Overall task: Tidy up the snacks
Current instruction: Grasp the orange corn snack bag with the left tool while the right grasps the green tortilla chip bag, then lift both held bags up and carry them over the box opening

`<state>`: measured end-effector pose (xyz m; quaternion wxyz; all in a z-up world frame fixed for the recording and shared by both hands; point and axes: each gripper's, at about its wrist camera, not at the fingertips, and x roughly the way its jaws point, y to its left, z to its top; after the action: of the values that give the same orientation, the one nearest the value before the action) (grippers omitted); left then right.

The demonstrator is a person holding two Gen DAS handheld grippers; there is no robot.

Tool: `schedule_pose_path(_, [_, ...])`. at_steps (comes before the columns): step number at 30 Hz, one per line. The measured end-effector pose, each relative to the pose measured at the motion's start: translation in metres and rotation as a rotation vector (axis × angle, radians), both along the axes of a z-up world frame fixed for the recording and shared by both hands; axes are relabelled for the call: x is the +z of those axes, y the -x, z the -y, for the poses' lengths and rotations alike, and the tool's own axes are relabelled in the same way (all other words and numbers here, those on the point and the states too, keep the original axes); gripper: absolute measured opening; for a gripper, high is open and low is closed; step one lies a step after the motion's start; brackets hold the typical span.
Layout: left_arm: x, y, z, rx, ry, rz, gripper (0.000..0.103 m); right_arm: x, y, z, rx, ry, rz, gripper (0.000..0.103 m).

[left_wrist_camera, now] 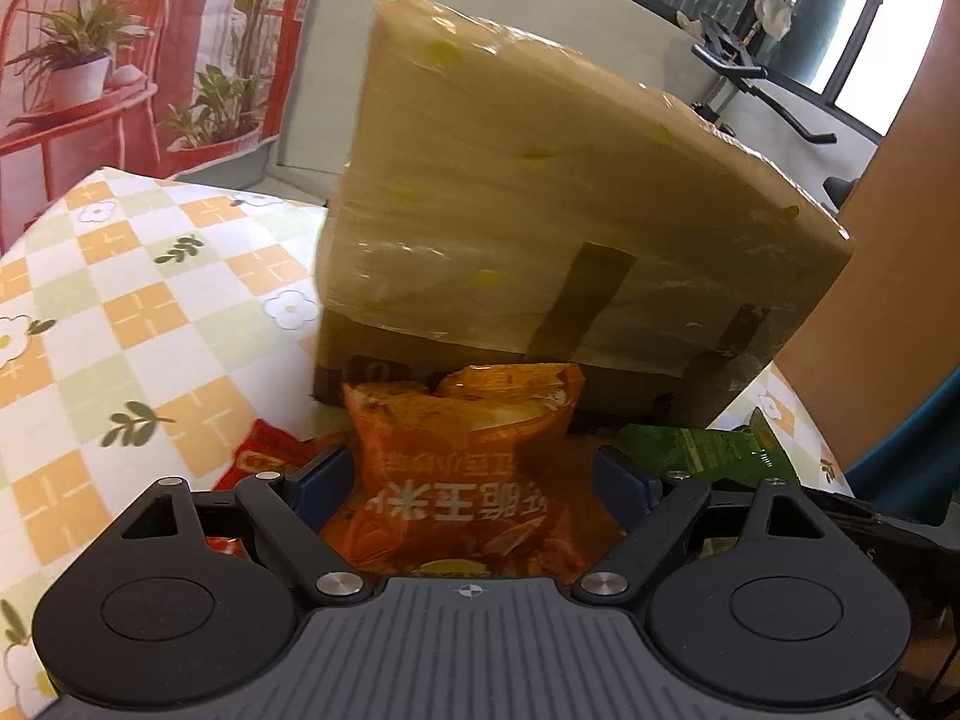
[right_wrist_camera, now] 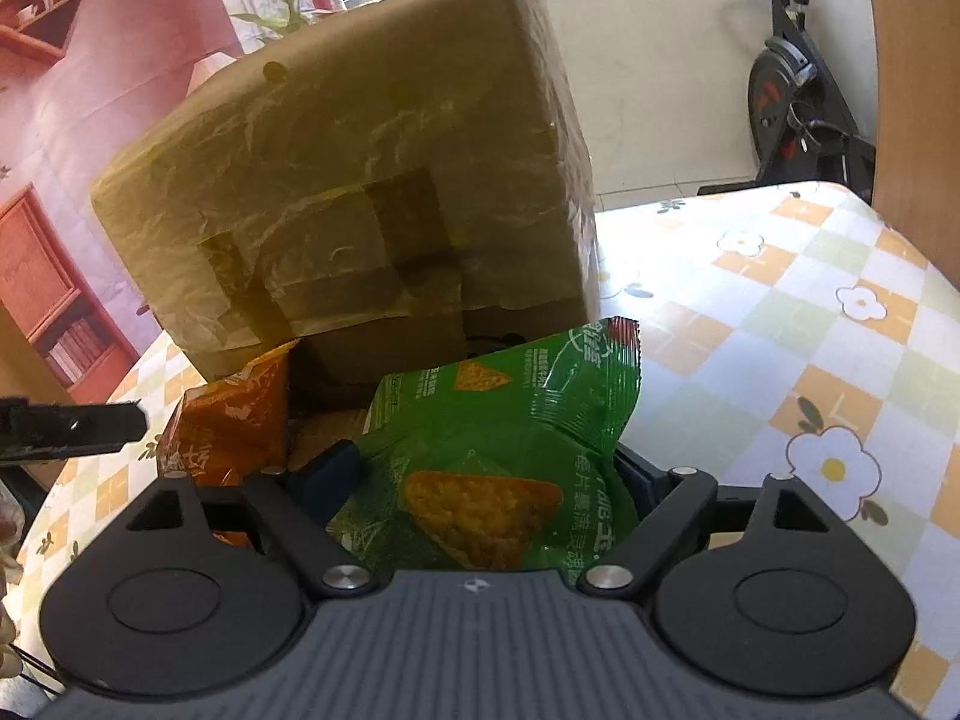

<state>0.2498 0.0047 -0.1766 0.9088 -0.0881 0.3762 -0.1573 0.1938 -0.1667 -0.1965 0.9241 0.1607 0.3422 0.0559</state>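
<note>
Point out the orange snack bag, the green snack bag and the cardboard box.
orange snack bag [left_wrist_camera: 462,480], left wrist view, printed front between the fingers.
green snack bag [right_wrist_camera: 498,450], right wrist view, crinkled front above the chip picture.
cardboard box [left_wrist_camera: 540,192], left wrist view, film-wrapped side.
</note>
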Motion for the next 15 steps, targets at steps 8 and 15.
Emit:
schedule_pose_path(8, [-0.018,-0.016,0.011,0.047,-0.069,-0.019,0.088,-0.001,0.004,0.002,0.01,-0.008,0.013,0.083])
schedule_pose_path(15, [-0.035,-0.026,0.007,0.054,-0.026,-0.065,0.084,-0.002,0.004,0.004,0.013,-0.017,0.018,0.083])
